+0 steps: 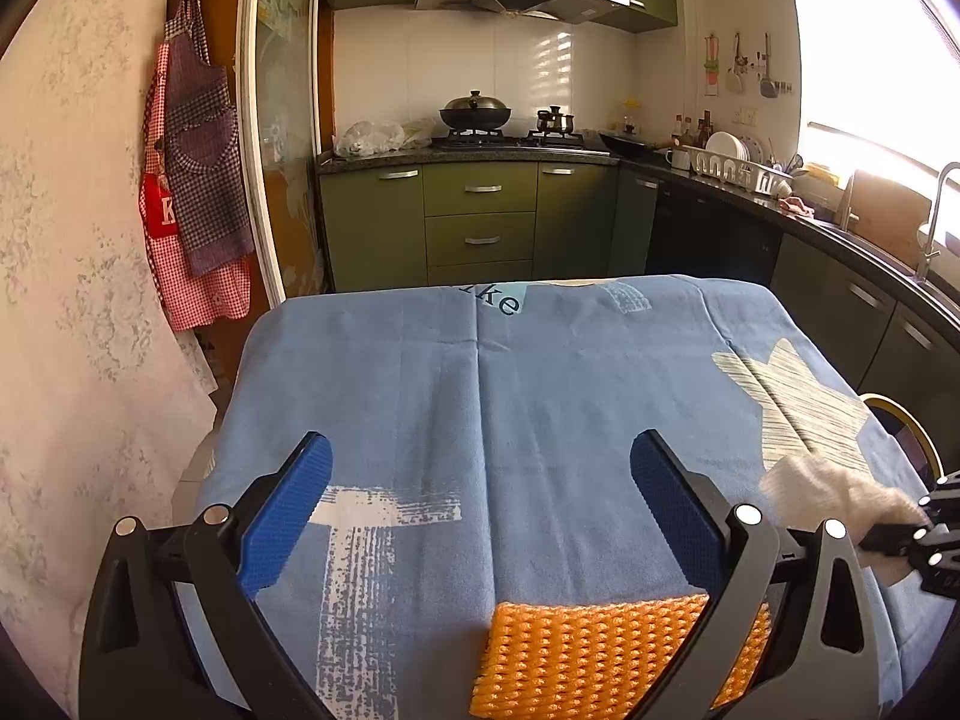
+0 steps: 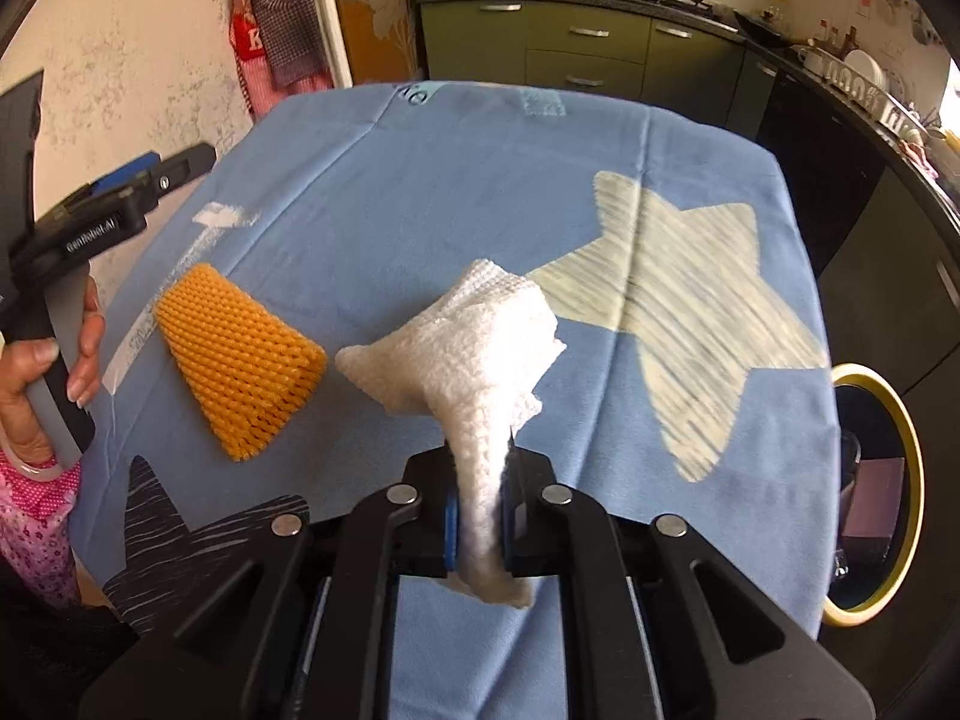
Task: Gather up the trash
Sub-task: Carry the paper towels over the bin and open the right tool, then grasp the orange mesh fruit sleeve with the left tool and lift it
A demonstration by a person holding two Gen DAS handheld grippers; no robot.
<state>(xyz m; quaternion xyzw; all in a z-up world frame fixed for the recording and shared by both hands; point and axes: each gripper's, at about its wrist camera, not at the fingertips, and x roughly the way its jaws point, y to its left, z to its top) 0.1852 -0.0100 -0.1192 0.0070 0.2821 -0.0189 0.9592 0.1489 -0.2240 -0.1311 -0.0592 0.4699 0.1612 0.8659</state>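
My right gripper [image 2: 478, 516] is shut on a white foam net sleeve [image 2: 462, 348] and holds it lifted over the blue-clothed table [image 2: 456, 180]. The sleeve also shows at the right edge of the left wrist view [image 1: 828, 492]. An orange foam net sleeve [image 2: 240, 360] lies flat on the cloth to the left of it. In the left wrist view the orange sleeve [image 1: 600, 654] lies just below and behind my left gripper [image 1: 480, 480], which is open and empty above the cloth. The left gripper also shows in the right wrist view [image 2: 120, 204], held by a hand.
A round bin with a yellow rim [image 2: 900, 480] stands on the floor off the table's right edge, with items inside. Green kitchen cabinets [image 1: 480, 222] and a stove stand beyond the table. Aprons [image 1: 192, 180] hang on the left wall.
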